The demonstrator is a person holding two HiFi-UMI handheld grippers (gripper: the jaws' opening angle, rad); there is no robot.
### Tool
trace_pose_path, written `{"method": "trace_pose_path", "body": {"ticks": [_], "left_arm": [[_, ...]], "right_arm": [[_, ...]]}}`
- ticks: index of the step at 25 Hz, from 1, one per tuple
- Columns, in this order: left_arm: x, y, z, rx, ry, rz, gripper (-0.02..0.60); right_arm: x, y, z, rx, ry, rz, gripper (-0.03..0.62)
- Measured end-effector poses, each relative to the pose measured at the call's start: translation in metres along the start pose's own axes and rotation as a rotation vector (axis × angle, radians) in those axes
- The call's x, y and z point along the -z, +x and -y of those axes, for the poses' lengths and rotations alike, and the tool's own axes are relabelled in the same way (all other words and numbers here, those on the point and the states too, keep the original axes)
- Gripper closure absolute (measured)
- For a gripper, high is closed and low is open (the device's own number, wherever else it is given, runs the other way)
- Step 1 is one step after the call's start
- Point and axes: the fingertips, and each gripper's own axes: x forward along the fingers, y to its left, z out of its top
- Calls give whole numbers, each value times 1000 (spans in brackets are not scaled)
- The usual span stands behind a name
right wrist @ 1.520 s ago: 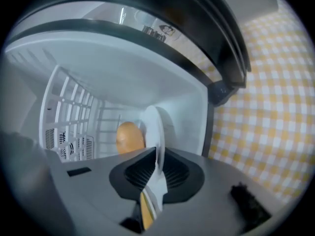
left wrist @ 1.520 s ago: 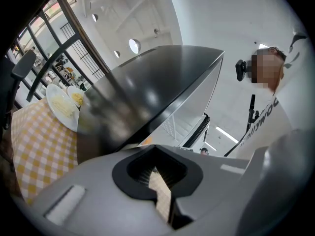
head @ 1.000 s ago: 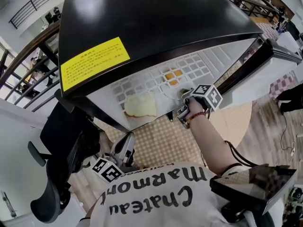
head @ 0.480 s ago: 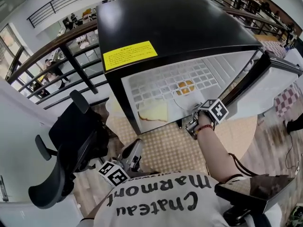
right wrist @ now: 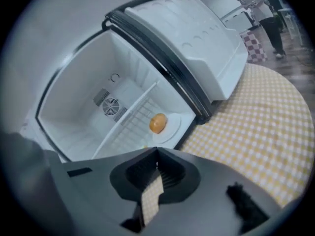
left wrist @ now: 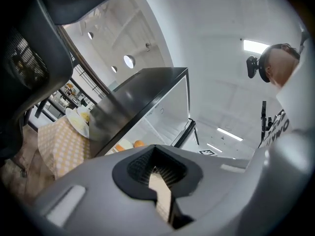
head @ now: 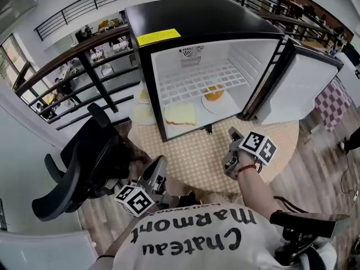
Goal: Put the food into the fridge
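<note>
Head view: fridge (head: pixel 202 21) stands on the checked tabletop (head: pixel 197 162), door (head: pixel 298 89) swung wide to your right; on the wire shelf (head: pixel 191 83) sits a white plate (head: pixel 222 106) carrying a round orange food (head: pixel 214 93); left of it, at the shelf's front edge, lies a pale bread slice (head: pixel 180 115). Your right gripper (head: pixel 232 134) hangs over the tabletop in front of the fridge, clear of the shelf and pointing toward it; your left gripper (head: pixel 159 166) is low at the tabletop's near edge, beside an office chair (head: pixel 73 173). More plates (head: pixel 143 114) sit on the tabletop by the fridge's left side.

Left gripper view: jaws pressed together, nothing between them; past them you see the fridge's black side, the open door and a bit of orange food inside.

Right gripper view: jaws have just closed and are pressed together, empty; beyond them the open fridge, with the orange food on its plate at the shelf's door-side end; fan grille (right wrist: pixel 110 106) on the back wall.
</note>
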Motion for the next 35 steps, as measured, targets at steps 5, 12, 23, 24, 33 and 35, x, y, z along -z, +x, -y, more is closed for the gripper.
{"method": "trace_pose_path", "body": {"ticks": [5, 12, 23, 24, 33, 35], "left_arm": [[19, -33, 32, 28, 20, -10, 584], [41, -78, 63, 30, 93, 0, 584], [57, -117, 107, 67, 103, -25, 584], [57, -118, 108, 74, 109, -26, 584], [58, -132, 115, 69, 129, -18, 584], [57, -136, 115, 67, 130, -13, 584]], "right_arm": [[37, -79, 2, -95, -91, 26, 579], [67, -157, 14, -112, -193, 73, 579], [84, -210, 3, -144, -269, 98, 579], [85, -211, 3, -142, -275, 99, 579], [93, -219, 7, -121, -277, 111, 579], [94, -221, 5, -120, -277, 112, 579]]}}
